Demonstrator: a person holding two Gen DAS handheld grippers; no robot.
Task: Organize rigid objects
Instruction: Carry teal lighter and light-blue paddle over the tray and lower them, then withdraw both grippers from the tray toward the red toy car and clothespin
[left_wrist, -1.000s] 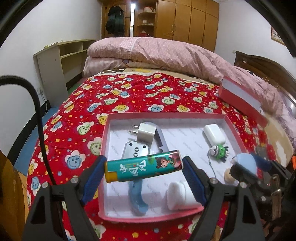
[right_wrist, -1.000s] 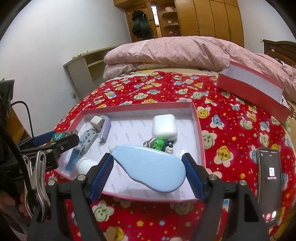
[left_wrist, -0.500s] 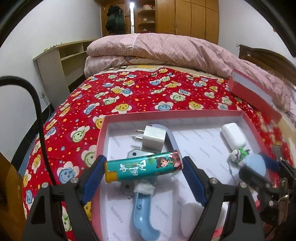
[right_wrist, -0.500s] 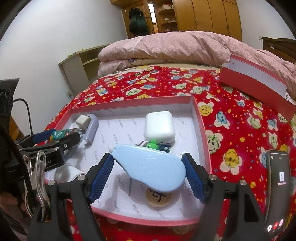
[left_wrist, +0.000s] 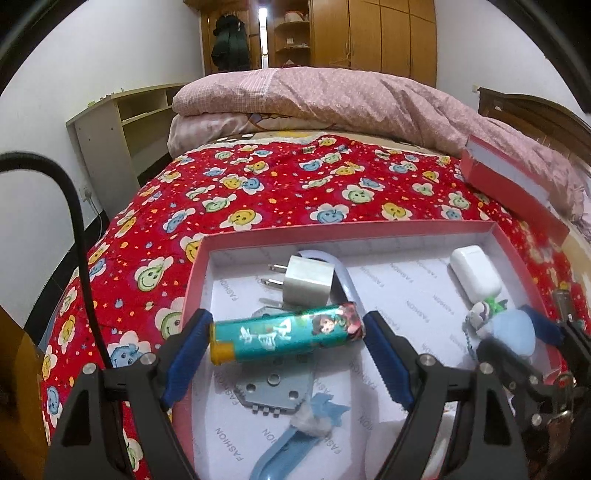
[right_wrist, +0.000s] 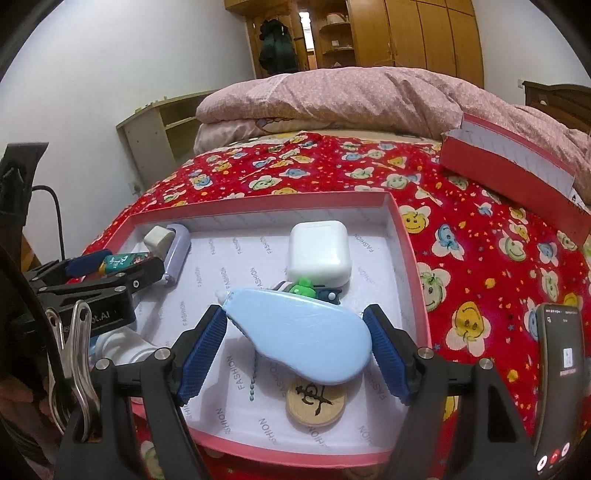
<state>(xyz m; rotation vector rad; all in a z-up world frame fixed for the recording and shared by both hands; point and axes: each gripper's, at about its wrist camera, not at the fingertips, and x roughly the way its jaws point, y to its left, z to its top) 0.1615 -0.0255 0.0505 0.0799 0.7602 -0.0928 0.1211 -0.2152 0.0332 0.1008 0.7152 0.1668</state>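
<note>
though gripped, teal cartoon-printed tube (left_wrist: 286, 332)

The bedspread (left_wrist: 280, 192) is printed cloth, matt and slightly rumpled; the quilt (left_wrist: 332, 99) folded at the bed's far edge is soft pink cloth. The box tray (right_wrist: 410, 254) looks like pink cardboard lined with matt white printed paper. The teal tube (left_wrist: 284, 334) has a glossy printed wrap. The blue tape dispenser (right_wrist: 306, 332) and the white earbud case (right_wrist: 319, 253) are smooth, faintly shiny plastic. The round token (right_wrist: 317, 400) looks like unvarnished wood. The wardrobe (right_wrist: 413, 37) is varnished wood.
</note>
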